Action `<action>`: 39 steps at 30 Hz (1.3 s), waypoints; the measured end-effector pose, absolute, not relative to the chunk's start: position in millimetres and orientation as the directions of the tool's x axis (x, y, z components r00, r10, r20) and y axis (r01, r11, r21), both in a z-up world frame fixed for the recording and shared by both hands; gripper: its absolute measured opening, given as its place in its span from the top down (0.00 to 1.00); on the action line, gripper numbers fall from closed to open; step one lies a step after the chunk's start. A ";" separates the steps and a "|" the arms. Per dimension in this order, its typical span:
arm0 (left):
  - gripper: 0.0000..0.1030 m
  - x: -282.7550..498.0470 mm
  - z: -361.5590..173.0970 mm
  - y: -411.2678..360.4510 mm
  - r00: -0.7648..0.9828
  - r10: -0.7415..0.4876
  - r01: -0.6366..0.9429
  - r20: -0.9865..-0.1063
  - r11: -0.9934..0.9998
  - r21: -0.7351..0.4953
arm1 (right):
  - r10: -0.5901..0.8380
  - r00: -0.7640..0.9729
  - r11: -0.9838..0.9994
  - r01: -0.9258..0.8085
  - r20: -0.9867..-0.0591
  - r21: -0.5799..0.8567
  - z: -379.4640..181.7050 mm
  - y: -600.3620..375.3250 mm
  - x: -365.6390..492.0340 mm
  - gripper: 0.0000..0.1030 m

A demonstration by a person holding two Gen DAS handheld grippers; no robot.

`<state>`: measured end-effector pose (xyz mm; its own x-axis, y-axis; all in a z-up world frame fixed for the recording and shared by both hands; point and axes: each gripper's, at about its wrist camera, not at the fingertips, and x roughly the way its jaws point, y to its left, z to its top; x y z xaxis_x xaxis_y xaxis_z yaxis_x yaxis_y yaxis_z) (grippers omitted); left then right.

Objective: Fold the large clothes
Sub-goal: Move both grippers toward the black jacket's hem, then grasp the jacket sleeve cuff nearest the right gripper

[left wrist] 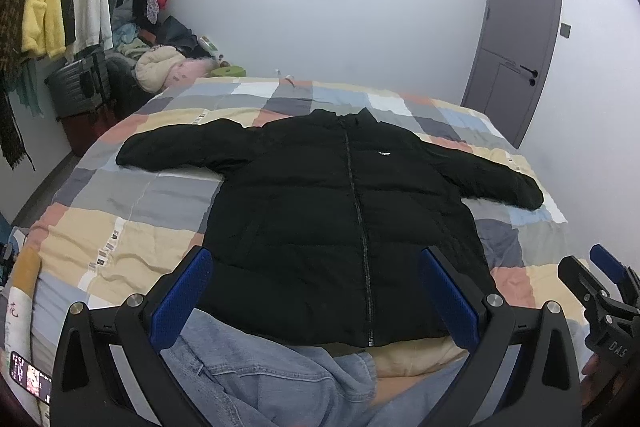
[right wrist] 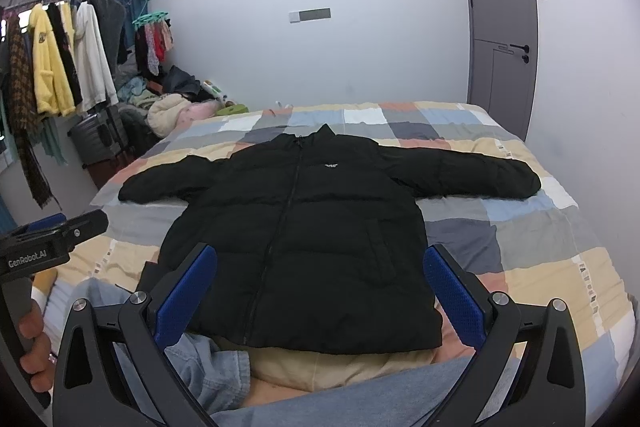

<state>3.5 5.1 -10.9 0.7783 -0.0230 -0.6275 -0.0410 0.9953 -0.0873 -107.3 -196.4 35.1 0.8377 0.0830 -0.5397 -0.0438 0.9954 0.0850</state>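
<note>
Where denim [left wrist: 256, 371] overlaps it, black jacket [left wrist: 344, 219] hem hidden.

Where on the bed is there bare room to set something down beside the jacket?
Bare checked quilt lies below each sleeve beside the black jacket, and behind its collar toward the wall. The near edge is crowded with jeans and a beige garment.

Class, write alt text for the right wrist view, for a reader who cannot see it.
A black puffer jacket lies flat, zipped, sleeves spread, on a bed with a patchwork quilt. The right gripper hovers near its hem with jaws open and empty. A clothes rack stands at left, a grey door at right.
</note>
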 end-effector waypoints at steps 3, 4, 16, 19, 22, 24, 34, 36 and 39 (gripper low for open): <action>0.00 3.8 -11.1 5.5 0.777 -0.022 -0.042 -0.629 0.995 -0.087 | 0.082 0.838 0.996 -0.044 -0.539 0.082 34.7 -195.6 -106.7 0.00; 0.00 3.9 -11.1 5.4 0.777 -0.025 -0.040 -0.629 0.995 -0.089 | 0.083 0.838 0.996 -0.046 -0.540 0.082 34.8 -194.8 -106.7 0.00; 0.00 3.8 -13.7 2.1 0.772 -0.039 -0.014 -0.635 0.997 -0.078 | 0.080 0.838 0.996 -0.042 -0.540 0.083 32.8 -196.5 -106.9 0.00; 0.00 5.1 -14.0 3.3 0.769 -0.040 -0.016 -0.638 0.996 -0.083 | 0.079 0.836 0.996 -0.040 -0.542 0.083 31.3 -197.0 -106.4 0.00; 0.00 7.2 -14.6 2.2 0.765 -0.049 -0.013 -0.642 0.996 -0.092 | 0.079 0.835 0.996 -0.038 -0.544 0.086 29.7 -197.6 -105.1 0.00; 0.00 8.3 -14.7 -0.4 0.764 -0.053 -0.008 -0.643 0.996 -0.092 | 0.079 0.835 0.996 -0.038 -0.545 0.086 28.9 -198.6 -103.7 0.00; 0.00 26.4 -24.1 -1.8 0.743 -0.106 0.011 -0.661 0.989 -0.146 | 0.080 0.830 0.995 -0.031 -0.553 0.096 20.8 -207.1 -89.0 0.00; 0.00 32.8 -26.3 0.3 0.742 -0.107 0.008 -0.662 0.989 -0.150 | 0.076 0.828 0.995 -0.026 -0.556 0.097 19.0 -210.0 -85.1 0.00; 0.00 43.8 -26.8 0.7 0.757 -0.088 0.001 -0.647 0.991 -0.135 | 0.068 0.827 0.995 -0.016 -0.558 0.096 17.6 -213.9 -80.6 0.00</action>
<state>43.8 0.7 -26.8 0.7575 -0.0885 -0.6468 0.0006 0.9909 -0.1348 -80.6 -213.9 17.6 0.8274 0.0675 -0.5576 -0.0164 0.9952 0.0962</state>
